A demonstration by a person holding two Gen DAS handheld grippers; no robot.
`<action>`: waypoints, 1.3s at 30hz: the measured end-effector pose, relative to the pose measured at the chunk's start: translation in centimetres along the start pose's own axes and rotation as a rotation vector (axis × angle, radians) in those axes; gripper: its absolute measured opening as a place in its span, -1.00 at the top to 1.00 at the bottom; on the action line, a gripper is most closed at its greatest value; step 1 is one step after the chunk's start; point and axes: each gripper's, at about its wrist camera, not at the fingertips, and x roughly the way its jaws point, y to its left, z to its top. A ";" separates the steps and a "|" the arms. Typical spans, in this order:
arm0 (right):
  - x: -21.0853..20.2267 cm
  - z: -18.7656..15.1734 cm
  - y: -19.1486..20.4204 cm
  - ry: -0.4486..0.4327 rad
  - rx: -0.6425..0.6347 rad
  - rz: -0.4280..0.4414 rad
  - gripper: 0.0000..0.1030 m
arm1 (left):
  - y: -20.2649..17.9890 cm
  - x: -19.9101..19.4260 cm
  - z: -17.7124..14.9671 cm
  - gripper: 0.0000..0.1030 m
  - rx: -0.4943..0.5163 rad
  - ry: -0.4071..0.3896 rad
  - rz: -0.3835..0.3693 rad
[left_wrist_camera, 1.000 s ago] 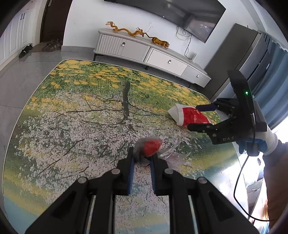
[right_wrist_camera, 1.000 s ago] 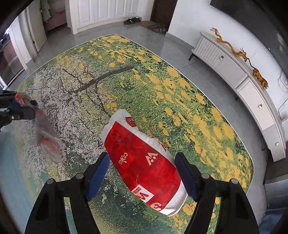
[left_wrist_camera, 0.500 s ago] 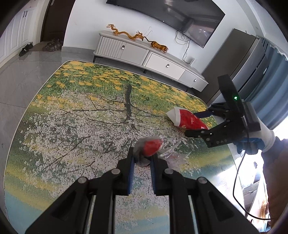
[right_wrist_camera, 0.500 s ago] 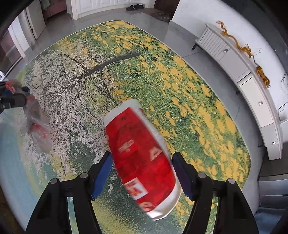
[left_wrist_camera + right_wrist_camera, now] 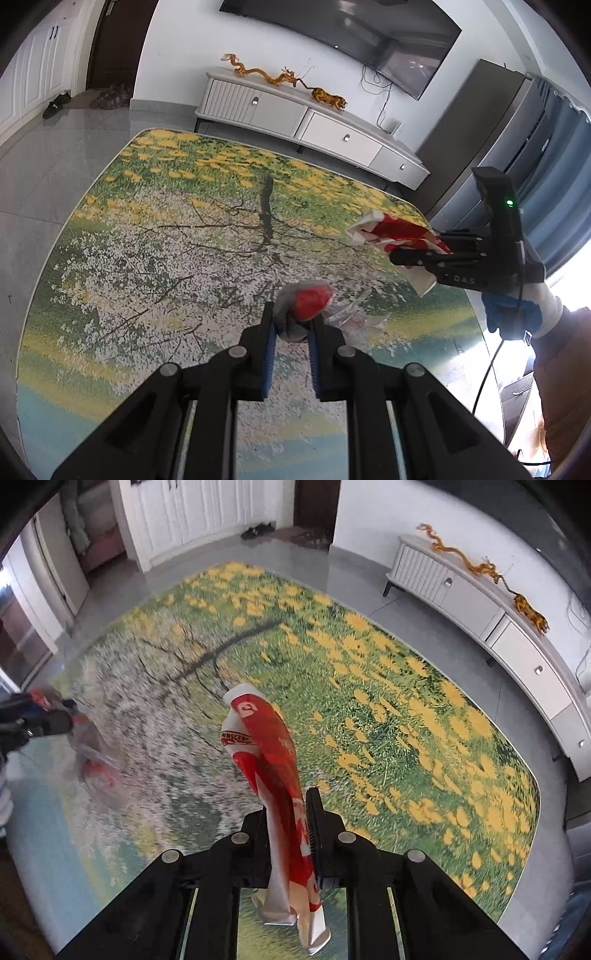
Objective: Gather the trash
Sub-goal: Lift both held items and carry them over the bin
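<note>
My left gripper (image 5: 291,325) is shut on a crumpled clear plastic wrapper with red inside (image 5: 308,304), held above the table; the clear part (image 5: 354,319) trails to the right. My right gripper (image 5: 288,812) is shut on a red and white snack bag (image 5: 271,746), squeezed narrow and lifted off the table. In the left wrist view the right gripper (image 5: 417,247) is at the right with the bag (image 5: 391,230) sticking out leftward. In the right wrist view the left gripper (image 5: 44,716) and its wrapper (image 5: 94,764) are at the far left, blurred.
The table (image 5: 147,229) has a printed top with a tree and yellow flowers. A white TV cabinet (image 5: 303,122) with gold dragon figures stands behind it, under a wall TV (image 5: 351,33). A grey fridge (image 5: 491,144) is at the right. Shoes lie by the door (image 5: 59,105).
My right gripper has closed on the snack bag and lifted it off the table. The left gripper keeps its hold on the wrapper and has risen slightly.
</note>
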 end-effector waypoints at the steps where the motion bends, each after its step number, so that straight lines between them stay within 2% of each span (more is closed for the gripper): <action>1: -0.7 -0.3 0.2 -0.020 0.010 0.006 0.73 | -0.2 -0.2 -0.1 0.72 0.002 -0.002 -0.001; 6: -3.3 -1.7 1.4 -0.092 0.075 0.029 0.74 | -1.7 -1.9 -0.4 0.72 0.023 -0.023 -0.008; 12: -7.2 -5.2 3.0 -0.175 0.152 0.042 0.74 | -3.4 -4.1 -0.9 0.72 0.053 -0.041 -0.021; 18: -12.3 -10.4 2.7 -0.277 0.283 0.012 0.74 | -6.5 -6.0 -1.0 0.72 0.108 -0.062 -0.058; 22: -15.8 -14.7 1.5 -0.329 0.382 -0.038 0.74 | -9.2 -6.3 -1.0 0.72 0.156 -0.059 -0.093; 30: -20.8 -25.3 -2.8 -0.375 0.642 -0.174 0.74 | -17.9 -4.0 -0.9 0.72 0.296 0.005 -0.179; 39: -21.2 -35.8 -8.5 -0.350 0.911 -0.269 0.73 | -31.7 4.0 -1.6 0.72 0.491 0.133 -0.249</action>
